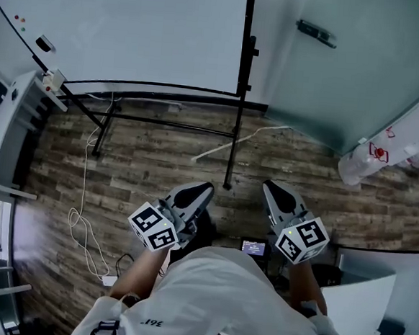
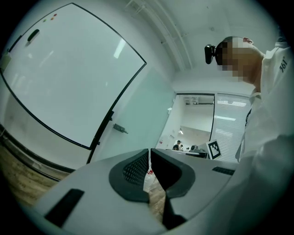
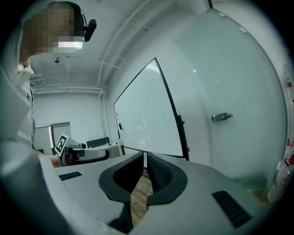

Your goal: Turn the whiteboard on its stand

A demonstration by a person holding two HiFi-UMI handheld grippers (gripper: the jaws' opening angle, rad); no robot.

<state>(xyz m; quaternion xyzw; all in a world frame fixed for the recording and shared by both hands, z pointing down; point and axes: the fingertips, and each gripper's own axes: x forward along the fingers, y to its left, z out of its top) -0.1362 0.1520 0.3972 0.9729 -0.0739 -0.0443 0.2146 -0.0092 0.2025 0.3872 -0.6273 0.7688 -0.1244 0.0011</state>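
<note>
Below the whiteboard (image 1: 126, 30) edge, stand legs (image 1: 231, 154) on open wood floor (image 1: 316, 186)

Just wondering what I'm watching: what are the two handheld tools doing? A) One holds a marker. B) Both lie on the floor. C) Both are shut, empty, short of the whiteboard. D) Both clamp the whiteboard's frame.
C: the left tool and right tool have jaws together on nothing, well apart from the whiteboard.
</note>
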